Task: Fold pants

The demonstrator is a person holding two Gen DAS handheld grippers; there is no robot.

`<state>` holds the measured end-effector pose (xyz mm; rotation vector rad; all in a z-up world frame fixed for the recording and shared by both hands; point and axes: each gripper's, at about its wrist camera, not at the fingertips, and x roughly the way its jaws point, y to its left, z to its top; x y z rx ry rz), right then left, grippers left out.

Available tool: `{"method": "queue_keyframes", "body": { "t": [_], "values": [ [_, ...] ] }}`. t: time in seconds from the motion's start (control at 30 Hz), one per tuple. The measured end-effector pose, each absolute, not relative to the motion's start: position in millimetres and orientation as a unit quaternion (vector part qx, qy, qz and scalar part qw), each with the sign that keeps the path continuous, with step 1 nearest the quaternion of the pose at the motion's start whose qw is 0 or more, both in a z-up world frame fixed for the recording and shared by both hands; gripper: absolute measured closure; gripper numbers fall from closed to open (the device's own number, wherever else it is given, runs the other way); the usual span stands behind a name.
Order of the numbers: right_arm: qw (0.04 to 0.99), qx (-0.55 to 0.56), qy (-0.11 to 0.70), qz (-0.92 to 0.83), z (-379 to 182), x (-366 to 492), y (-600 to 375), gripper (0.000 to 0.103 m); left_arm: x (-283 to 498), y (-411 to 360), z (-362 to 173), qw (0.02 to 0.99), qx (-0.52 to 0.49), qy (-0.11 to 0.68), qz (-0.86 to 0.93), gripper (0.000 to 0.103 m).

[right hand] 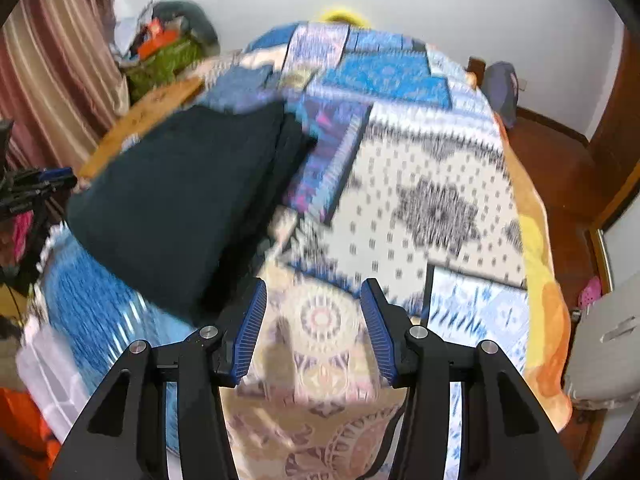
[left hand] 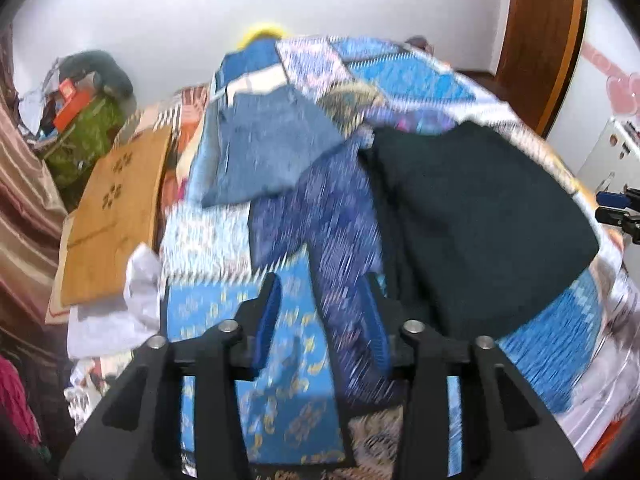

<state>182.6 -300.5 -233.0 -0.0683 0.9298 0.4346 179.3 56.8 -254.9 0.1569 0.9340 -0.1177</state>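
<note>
Left tool [left hand: 323,320] open, nothing pinched; patterned blue cloth [left hand: 320,216] seen btwn pads, contact unclear thru blur. Right tool [right hand: 314,322] open, empty, over bed's [right hand: 436,208] near edge. Folded dark pants [left hand: 476,216] flat on patchwork bedspread, mid-bed, twd left edge in right view. Folded jeans [left hand: 272,148] further back, nr far left corner.

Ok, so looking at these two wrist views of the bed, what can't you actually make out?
- Dark folded garment: motion blur in both views hides its seams, so pants or not is unclear.
- Blue patterned garment: in the left wrist view its near end runs behind the left gripper.
- Denim garment: blurred; shape unclear.
- Bedspread: in the right wrist view its near part is covered by the right gripper.
</note>
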Motion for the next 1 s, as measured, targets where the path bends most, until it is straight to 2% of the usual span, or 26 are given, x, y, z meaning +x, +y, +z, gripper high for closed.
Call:
{"method": "queue_keyframes", "body": {
  "t": [0.13,0.2,0.27,0.57,0.67,0.77,1.0],
  "values": [
    [0.883,-0.032,0.413,0.220,-208.9,193.1,-286.9,0.056,197.0,34.5,-236.2,0.895,0.078,0.432,-0.083,0.035],
    [0.883,-0.025,0.407,0.231,-205.1,200.7,-276.9,0.046,206.5,23.7,-234.2,0.894,0.073,0.432,-0.097,0.026],
    [0.880,-0.015,0.407,0.245,-207.8,206.6,-269.5,0.043,215.9,16.5,-236.9,0.888,0.064,0.441,-0.111,0.020],
    [0.816,0.056,0.502,0.281,-272.6,239.7,-249.1,0.041,249.9,6.8,-293.7,0.836,0.004,0.528,-0.148,0.018],
    [0.807,0.077,0.510,0.287,-277.1,245.6,-251.3,0.033,257.6,7.2,-305.3,0.824,-0.018,0.543,-0.162,0.015],
    [0.800,0.085,0.514,0.298,-279.2,251.5,-248.9,0.033,268.0,7.3,-313.1,0.811,-0.029,0.560,-0.168,0.004],
    [0.779,0.105,0.525,0.326,-284.6,265.3,-243.4,0.031,287.1,7.6,-322.3,0.786,-0.062,0.581,-0.204,0.003]
  ]
}}
